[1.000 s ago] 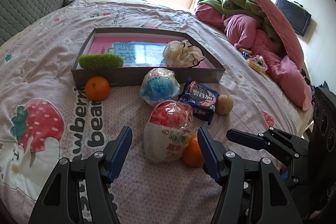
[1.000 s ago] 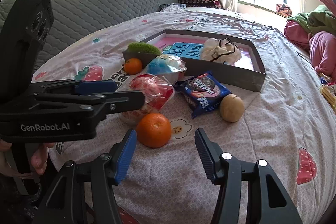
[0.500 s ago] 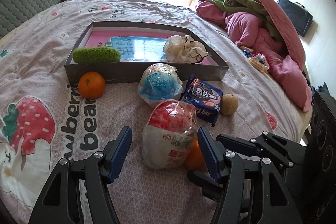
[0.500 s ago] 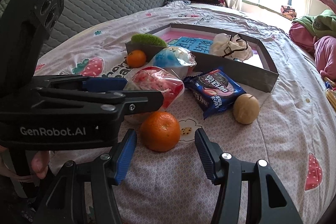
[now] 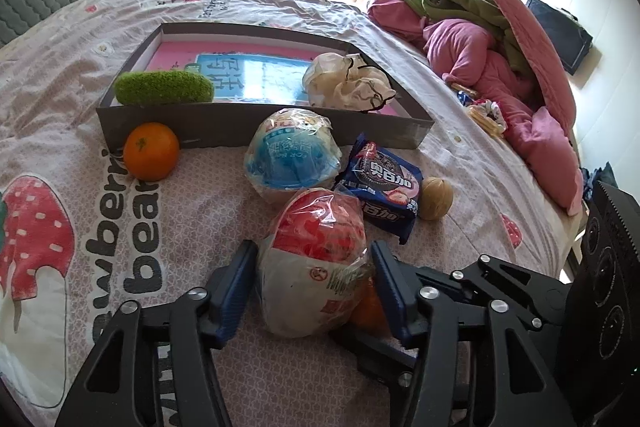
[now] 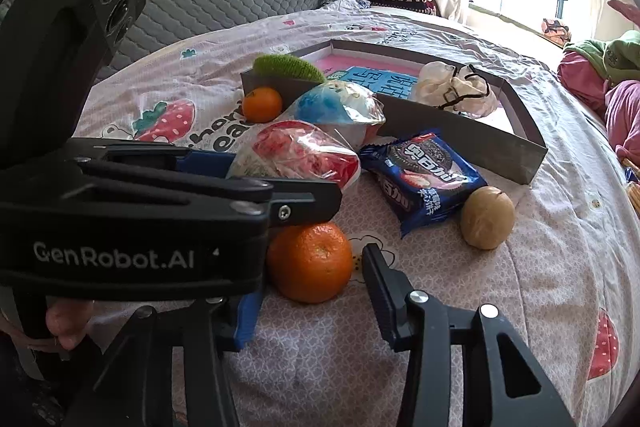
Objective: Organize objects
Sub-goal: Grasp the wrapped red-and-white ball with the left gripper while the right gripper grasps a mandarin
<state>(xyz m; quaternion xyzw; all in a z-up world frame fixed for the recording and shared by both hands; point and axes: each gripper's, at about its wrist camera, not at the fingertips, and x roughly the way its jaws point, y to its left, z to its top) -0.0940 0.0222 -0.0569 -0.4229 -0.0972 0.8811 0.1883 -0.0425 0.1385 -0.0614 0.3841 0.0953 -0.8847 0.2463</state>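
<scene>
A red-and-white bowl in clear wrap [image 5: 316, 259] lies on the bedspread between the fingers of my left gripper [image 5: 312, 267]. Its jaws are closing; the right pad is at the wrap and a thin gap remains on the left. An orange [image 6: 310, 263] sits between the fingers of my right gripper [image 6: 312, 283], whose jaws are also closing with a small gap at the right pad. The left gripper's body covers its left finger. The two grippers are side by side, almost touching.
Behind stand a blue wrapped bowl [image 5: 294, 157], a blue cookie pack [image 5: 384, 187], a brown walnut-like ball [image 5: 436, 197] and a second orange [image 5: 151, 157]. A grey box [image 5: 260, 131] holds a green fuzzy piece [image 5: 162, 87] and a white crumpled bag [image 5: 348, 83]. Pink bedding [image 5: 500, 67] is piled at the right.
Both grippers have come forward and down over the bed. The left jaws have narrowed around the red-and-white bowl, the right jaws around the orange.
</scene>
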